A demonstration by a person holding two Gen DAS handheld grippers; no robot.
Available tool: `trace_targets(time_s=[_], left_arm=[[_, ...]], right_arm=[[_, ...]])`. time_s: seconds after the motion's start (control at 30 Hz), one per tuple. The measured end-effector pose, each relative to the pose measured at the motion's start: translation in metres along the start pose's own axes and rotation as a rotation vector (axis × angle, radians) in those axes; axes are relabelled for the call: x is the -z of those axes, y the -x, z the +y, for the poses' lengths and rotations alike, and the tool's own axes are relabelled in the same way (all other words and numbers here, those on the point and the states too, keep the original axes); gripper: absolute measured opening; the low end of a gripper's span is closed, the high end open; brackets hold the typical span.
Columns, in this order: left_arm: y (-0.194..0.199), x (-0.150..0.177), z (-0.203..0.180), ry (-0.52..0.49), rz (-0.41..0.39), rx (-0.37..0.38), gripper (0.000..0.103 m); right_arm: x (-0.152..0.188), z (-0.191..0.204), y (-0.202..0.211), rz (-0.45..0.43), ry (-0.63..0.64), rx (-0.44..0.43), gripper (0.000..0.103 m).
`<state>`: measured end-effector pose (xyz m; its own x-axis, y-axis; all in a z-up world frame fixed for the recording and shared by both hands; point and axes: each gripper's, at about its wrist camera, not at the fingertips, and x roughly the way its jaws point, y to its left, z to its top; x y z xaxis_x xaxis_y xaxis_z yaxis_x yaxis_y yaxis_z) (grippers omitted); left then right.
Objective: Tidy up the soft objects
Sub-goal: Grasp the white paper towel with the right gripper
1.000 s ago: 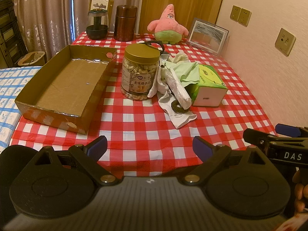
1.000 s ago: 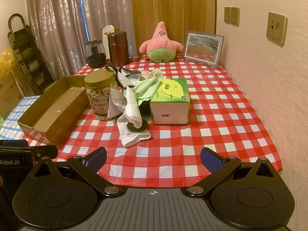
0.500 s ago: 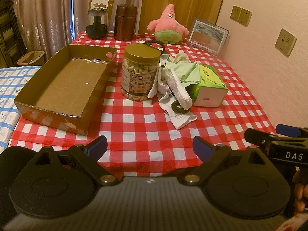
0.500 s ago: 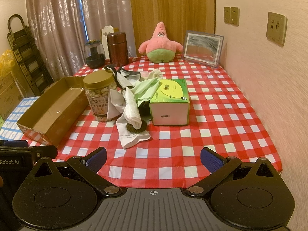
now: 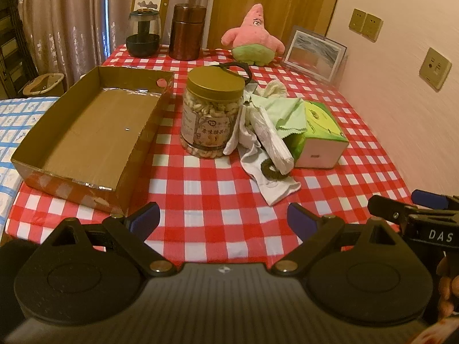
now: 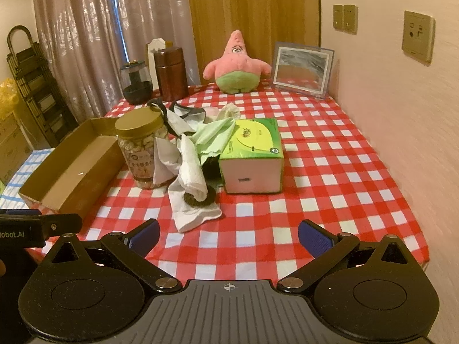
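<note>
A heap of soft things lies mid-table between a nut jar and a tissue box: white cloths (image 5: 266, 143) (image 6: 190, 172), a pale green cloth (image 5: 287, 113) (image 6: 213, 136) and a dark hair tie (image 5: 269, 169) (image 6: 198, 199). An open cardboard box (image 5: 86, 132) (image 6: 68, 169) stands to their left, with nothing in it. A pink star plush (image 5: 254, 38) (image 6: 236, 64) sits at the far edge. My left gripper (image 5: 222, 220) and right gripper (image 6: 229, 236) hover over the near table edge, both open and holding nothing.
The nut jar (image 5: 213, 114) (image 6: 142, 149) and green tissue box (image 5: 318, 134) (image 6: 254, 154) flank the heap. A brown canister (image 5: 186, 31), a dark glass pot (image 5: 143, 33) and a framed picture (image 6: 301, 68) line the far edge. The wall runs along the right.
Both grippers have drifted very slightly; nothing on the table has moved.
</note>
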<state>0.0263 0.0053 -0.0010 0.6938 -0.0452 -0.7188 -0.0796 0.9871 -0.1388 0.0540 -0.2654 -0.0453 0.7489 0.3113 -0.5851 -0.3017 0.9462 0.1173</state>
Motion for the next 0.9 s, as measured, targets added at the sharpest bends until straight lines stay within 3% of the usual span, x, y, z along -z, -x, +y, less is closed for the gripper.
trace_targets(time_s=[0.27,0.37,0.53,0.7,0.9], left_arm=[[-0.026,-0.017,0.012,0.022,0.011,0.002,0.094],[-0.039,-0.024,0.015,0.028,0.015,0.007,0.094],[-0.062,-0.035,0.019,0.019,0.011,0.018,0.094],[-0.088,-0.043,0.026,0.014,0.017,0.010,0.094],[-0.114,-0.053,0.029,0.024,0.035,0.029,0.094]], right_arm=[[-0.017,0.010,-0.032,-0.009,0.042,-0.042,0.102],[-0.025,0.013,-0.049,-0.006,0.067,-0.061,0.090],[-0.032,0.019,-0.084,0.010,0.105,-0.070,0.085],[-0.036,0.024,-0.119,0.045,0.136,-0.098,0.062],[-0.043,0.030,-0.151,0.055,0.174,-0.106,0.056]])
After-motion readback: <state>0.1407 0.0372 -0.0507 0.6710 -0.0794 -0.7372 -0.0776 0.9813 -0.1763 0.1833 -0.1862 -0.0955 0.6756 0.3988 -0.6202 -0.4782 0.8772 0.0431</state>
